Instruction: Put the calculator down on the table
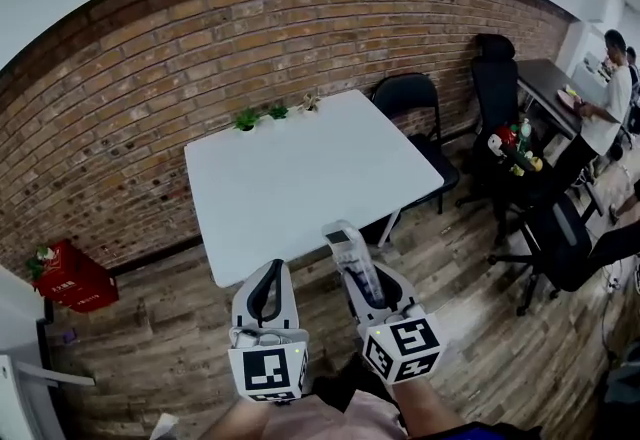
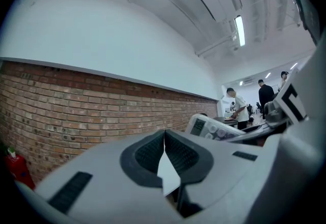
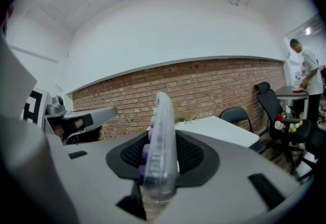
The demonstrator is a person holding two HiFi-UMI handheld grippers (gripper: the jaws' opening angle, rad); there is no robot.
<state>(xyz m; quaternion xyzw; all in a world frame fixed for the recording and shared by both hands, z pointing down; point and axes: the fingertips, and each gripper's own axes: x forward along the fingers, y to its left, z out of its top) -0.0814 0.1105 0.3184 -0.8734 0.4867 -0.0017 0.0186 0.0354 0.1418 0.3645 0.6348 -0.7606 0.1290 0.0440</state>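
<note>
While the white table (image 1: 300,168) stands just ahead, the right gripper (image 1: 362,280) clamps a calculator (image 1: 352,246) by its lower end. The calculator stands on edge between the pads (image 3: 192,154), its top reaching the table's near edge in the head view. The left gripper (image 1: 268,290) is empty, jaws pressed together. The translucent plastic case with purple keys (image 3: 145,152) looks light, stiff and smooth, so it may slip. Its flat faces offer the surest hold. No brand or writing is legible, and the marker cubes (image 1: 403,348) show only square patterns.
</note>
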